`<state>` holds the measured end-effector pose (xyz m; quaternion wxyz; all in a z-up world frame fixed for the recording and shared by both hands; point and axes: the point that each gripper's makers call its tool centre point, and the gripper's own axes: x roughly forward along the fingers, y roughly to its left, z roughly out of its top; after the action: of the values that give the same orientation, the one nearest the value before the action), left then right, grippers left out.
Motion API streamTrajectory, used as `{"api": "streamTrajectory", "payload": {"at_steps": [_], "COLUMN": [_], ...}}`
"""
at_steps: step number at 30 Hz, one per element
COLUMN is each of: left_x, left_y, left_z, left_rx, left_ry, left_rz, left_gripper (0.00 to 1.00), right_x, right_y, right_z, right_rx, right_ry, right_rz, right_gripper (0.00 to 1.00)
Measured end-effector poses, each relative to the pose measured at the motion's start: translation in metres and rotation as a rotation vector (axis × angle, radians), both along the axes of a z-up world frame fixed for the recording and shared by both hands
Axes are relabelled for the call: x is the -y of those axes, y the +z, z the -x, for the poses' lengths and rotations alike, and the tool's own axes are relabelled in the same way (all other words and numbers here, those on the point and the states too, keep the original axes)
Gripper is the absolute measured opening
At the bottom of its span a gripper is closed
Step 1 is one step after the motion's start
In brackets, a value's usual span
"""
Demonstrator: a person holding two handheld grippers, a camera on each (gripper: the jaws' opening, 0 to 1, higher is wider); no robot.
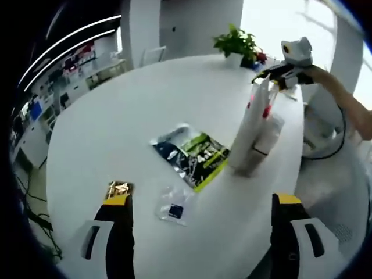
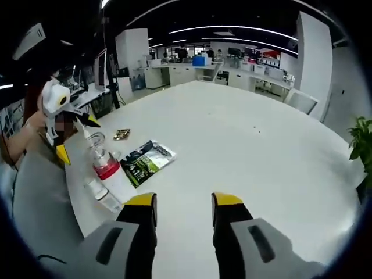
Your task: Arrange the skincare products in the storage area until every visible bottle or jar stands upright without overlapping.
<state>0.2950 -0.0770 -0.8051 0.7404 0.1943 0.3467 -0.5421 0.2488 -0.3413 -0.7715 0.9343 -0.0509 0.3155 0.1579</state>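
A tall white bottle (image 1: pixel 251 129) with a red collar and a clear cap stands upright near the table's edge. A shorter white bottle (image 1: pixel 268 139) stands against it. In the right gripper view the tall bottle (image 2: pixel 111 173) and the short one (image 2: pixel 100 193) stand at the left. My left gripper (image 1: pixel 203 200) is wide open over the table, short of the bottles, with nothing between its jaws. My right gripper (image 2: pixel 184 203) is open too and holds nothing. The right gripper (image 1: pixel 274 74) shows beyond the bottles' tops. The left gripper (image 2: pixel 75 138) shows behind the bottles.
On the round white table (image 1: pixel 133 104) lie a green-and-black sachet (image 1: pixel 193 154), a small clear packet (image 1: pixel 173 207) and a gold wrapper (image 1: pixel 120 188). A potted plant (image 1: pixel 235 43) stands at the far edge. A person's arm (image 1: pixel 349 104) reaches in from the right.
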Motion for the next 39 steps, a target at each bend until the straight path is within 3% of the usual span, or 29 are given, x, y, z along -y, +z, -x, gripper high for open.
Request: {"api": "streamTrajectory", "payload": {"at_steps": [5, 15, 23, 30, 39], "left_x": [0.01, 0.026, 0.04, 0.051, 0.054], "left_y": [-0.009, -0.035, -0.046, -0.061, -0.07], "left_z": [-0.006, -0.02, -0.03, -0.035, -0.043], "left_rx": [-0.041, -0.082, -0.143, -0.194, -0.223], "left_ry": [-0.015, -0.076, -0.066, -0.033, 0.035], "left_rz": [0.007, -0.028, 0.012, 0.023, 0.044], "left_gripper": [0.91, 0.73, 0.54, 0.45, 0.37], "right_x": [-0.002, -0.031, -0.06, -0.089, -0.103], "right_y": [-0.014, -0.048, -0.065, -0.084, -0.1], "right_z": [-0.021, -0.056, -0.075, -0.081, -0.076], "right_rx": [-0.022, -0.105, -0.15, -0.208, -0.254], "right_ry": [0.025, 0.114, 0.146, 0.191, 0.19], "right_rz": [-0.019, -0.073, -0.157, -0.192, -0.23], "right_gripper": [0.25, 0.26, 0.23, 0.19, 0.18]}}
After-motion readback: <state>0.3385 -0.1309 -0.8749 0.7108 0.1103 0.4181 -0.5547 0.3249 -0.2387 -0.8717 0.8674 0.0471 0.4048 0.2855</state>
